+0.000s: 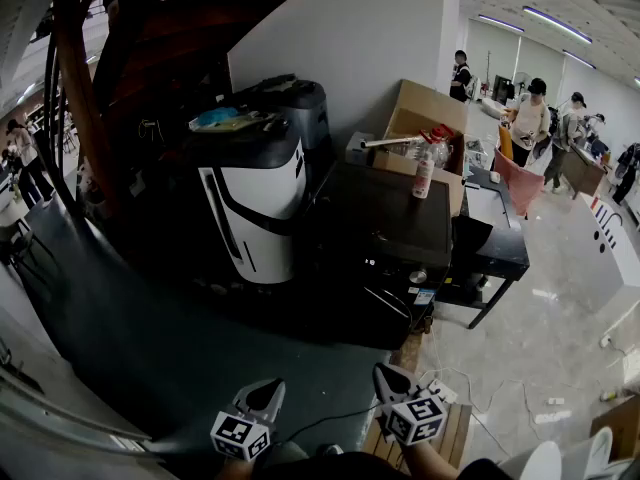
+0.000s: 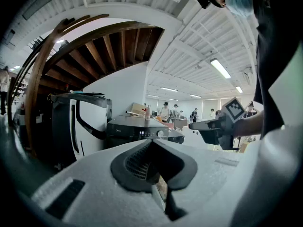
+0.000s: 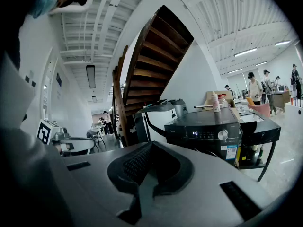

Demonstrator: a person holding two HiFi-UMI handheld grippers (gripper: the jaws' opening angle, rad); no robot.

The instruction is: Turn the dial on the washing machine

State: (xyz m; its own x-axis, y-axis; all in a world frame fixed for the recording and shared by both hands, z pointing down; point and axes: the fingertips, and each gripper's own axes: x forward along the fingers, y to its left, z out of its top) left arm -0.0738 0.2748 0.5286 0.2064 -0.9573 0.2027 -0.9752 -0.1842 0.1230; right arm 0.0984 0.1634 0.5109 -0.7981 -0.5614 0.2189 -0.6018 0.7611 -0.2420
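Two hand-held grippers, one washing machine, assorted surrounding stock.

Left gripper (image 1: 266,392): low in the head view, near the person's body. Jaws pressed together with nothing between them, confirmed in the left gripper view (image 2: 152,144).

Right gripper (image 1: 387,374): just beside the left one, at the same low edge. Jaws likewise closed and empty in the right gripper view (image 3: 151,145).

Washing machine (image 1: 390,213): black top-loader, lid down, standing on the floor against the white wall. It is well apart from both grippers.

Dial (image 1: 418,277): round, silver, on the front control strip toward its right end, beside a small lit display. Also visible in the left gripper view (image 2: 160,133) and the right gripper view (image 3: 222,135). Neither gripper touches it.

Bottle (image 1: 425,173): white with a red top, upright at the machine's rear right corner.

Cardboard box (image 1: 428,108): open, behind the machine.

White-and-black appliance (image 1: 255,193): just left of the machine.

Wooden staircase (image 1: 190,18): rising overhead at left.

Black table (image 1: 495,246): right of the machine.

Several people (image 1: 528,118): standing far off, background right.
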